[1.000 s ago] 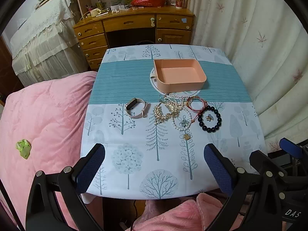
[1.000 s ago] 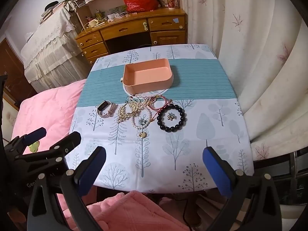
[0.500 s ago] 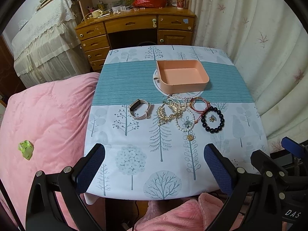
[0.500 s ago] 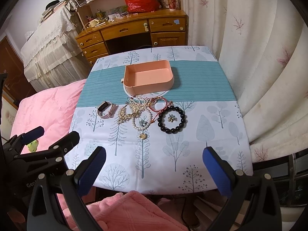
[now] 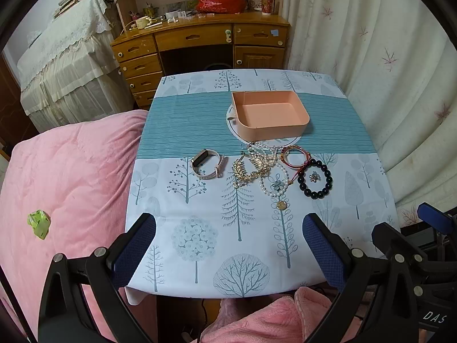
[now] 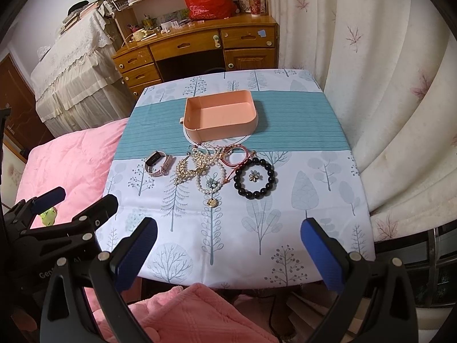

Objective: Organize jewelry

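Left wrist view: left tongs [image 5: 228, 245] wide, empty, slightly nearer the tabletop [image 5: 200, 257] than a second ago. Jewelry cluster [image 5: 262, 168] mid-frame, below pink box [image 5: 270, 127].

Right wrist view: right tongs [image 6: 228, 247] wide, empty, likewise closer. Black bead bracelet [image 6: 254, 180] centre-right. Nothing sorted yet; approach only.

The left gripper [image 5: 228, 245] hovers with its blue-padded fingers [image 5: 134, 251] spread wide, holding nothing. The right gripper [image 6: 228, 248] hangs beside it, fingers [image 6: 322, 257] equally wide apart and empty.

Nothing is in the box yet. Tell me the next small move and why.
Probably bring the right gripper, open and empty, down to the black bead bracelet: it lies apart from the tangled pile, on that gripper's side, and the pink box is empty.
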